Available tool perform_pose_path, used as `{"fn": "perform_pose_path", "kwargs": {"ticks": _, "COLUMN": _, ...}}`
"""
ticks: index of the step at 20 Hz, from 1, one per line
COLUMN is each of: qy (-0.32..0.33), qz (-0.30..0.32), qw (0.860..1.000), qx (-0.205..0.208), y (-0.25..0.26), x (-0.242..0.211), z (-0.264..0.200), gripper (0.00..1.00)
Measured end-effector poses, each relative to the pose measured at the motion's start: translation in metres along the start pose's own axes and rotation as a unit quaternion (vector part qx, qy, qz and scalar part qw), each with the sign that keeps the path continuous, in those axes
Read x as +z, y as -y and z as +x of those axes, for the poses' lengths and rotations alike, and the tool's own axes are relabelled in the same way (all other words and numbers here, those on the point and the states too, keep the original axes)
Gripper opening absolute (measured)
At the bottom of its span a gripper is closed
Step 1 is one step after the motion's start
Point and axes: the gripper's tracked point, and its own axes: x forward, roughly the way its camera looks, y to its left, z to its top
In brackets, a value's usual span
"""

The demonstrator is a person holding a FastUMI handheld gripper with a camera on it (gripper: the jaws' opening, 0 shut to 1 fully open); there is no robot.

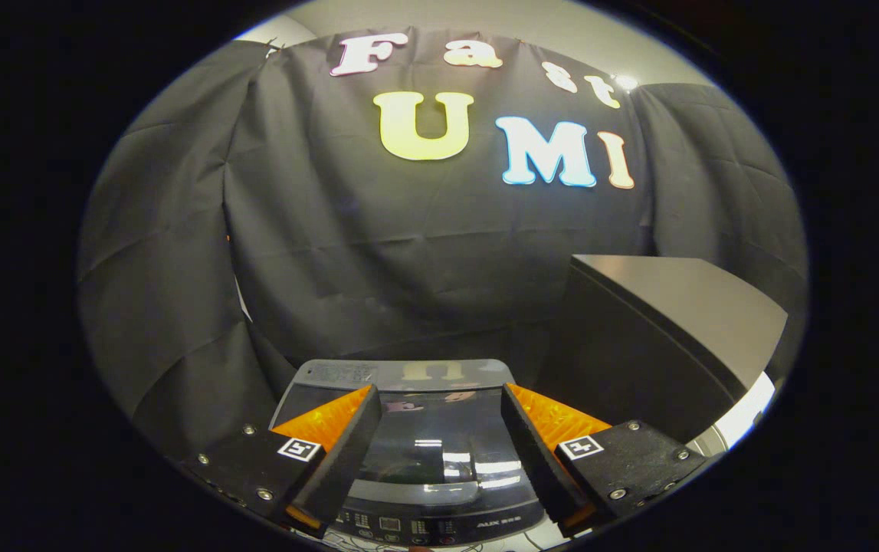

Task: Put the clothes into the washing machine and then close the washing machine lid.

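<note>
A small dark washing machine [439, 452] stands just ahead of and below my fingers. Its glossy lid [439, 429] lies flat and shut, mirroring the wall behind it. A control panel [424, 527] with small buttons runs along its near edge. My gripper [439, 414] hovers over the lid, open, with nothing between the black, orange-backed fingers [351, 445]. The gap between them spans most of the lid's width.
To the right of the washing machine stands a tall dark box or cabinet [669, 322] with a flat grey top. Black cloth walls close in behind and to the left. A pale surface [746, 414] shows at the far right, below the cabinet.
</note>
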Motion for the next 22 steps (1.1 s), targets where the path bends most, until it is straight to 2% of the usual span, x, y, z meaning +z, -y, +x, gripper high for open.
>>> {"fn": "perform_pose_path", "kwargs": {"ticks": 4, "qy": 0.029, "qz": -0.028, "qw": 0.999, "qx": 0.016, "y": 0.042, "x": 0.002, "z": -0.055, "gripper": 0.97}}
{"fn": "perform_pose_path", "kwargs": {"ticks": 9, "qy": 0.053, "qz": -0.072, "qw": 0.995, "qx": 0.055, "y": 0.108, "x": -0.009, "z": -0.138, "gripper": 0.97}}
{"fn": "perform_pose_path", "kwargs": {"ticks": 16, "qy": 0.061, "qz": -0.067, "qw": 0.993, "qx": 0.081, "y": 0.183, "x": -0.027, "z": -0.248, "gripper": 0.97}}
{"fn": "perform_pose_path", "kwargs": {"ticks": 22, "qy": 0.09, "qz": -0.048, "qw": 0.99, "qx": 0.093, "y": 0.207, "x": -0.027, "z": -0.322, "gripper": 0.97}}
